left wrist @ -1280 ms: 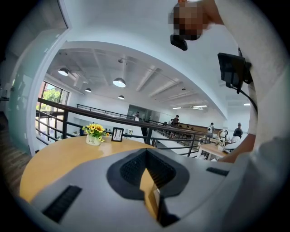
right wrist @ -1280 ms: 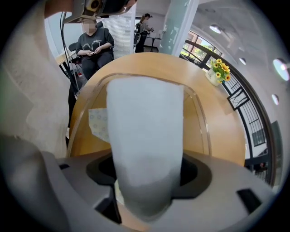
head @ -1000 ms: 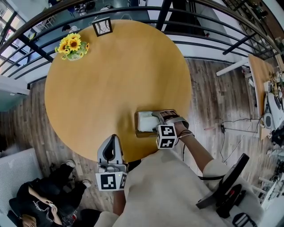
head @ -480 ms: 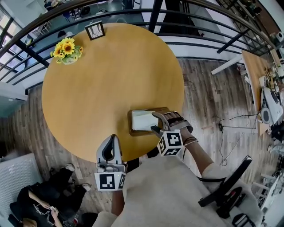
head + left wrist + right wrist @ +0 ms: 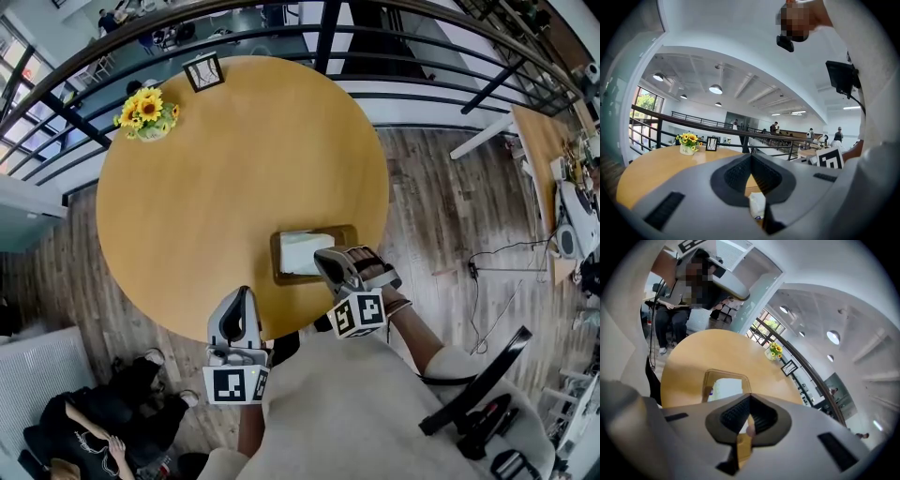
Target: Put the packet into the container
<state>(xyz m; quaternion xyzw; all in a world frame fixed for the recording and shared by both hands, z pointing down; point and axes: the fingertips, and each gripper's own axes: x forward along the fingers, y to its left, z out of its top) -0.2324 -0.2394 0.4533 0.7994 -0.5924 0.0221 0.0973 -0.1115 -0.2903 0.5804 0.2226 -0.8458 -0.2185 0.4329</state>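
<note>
The packet (image 5: 302, 253) is seen lying flat inside the container (image 5: 277, 262), a shallow wooden tray set on the round table (image 5: 206, 187) toward the lower right of its top in the head view. The packet is held by nothing, so the placing step is judged to be done.

The right gripper (image 5: 323, 260) is held just beside the tray's near right corner, tilted down toward it. Its jaws are closing until they meet at the tips, and nothing is caught between them. Such a posture is judged to suit a tool that has no more to carry.

The left gripper (image 5: 242, 293) is kept at the near edge of the table, at the lower middle of the frame and well apart from the tray. Its jaws are pressed together at the tips with nothing pinched there. It is judged to be parked out of the way, since one tool is enough for a light packet.

A vase of sunflowers (image 5: 147, 111) and a small picture frame (image 5: 203, 71) stand at the upper left, clear of the work.
</note>
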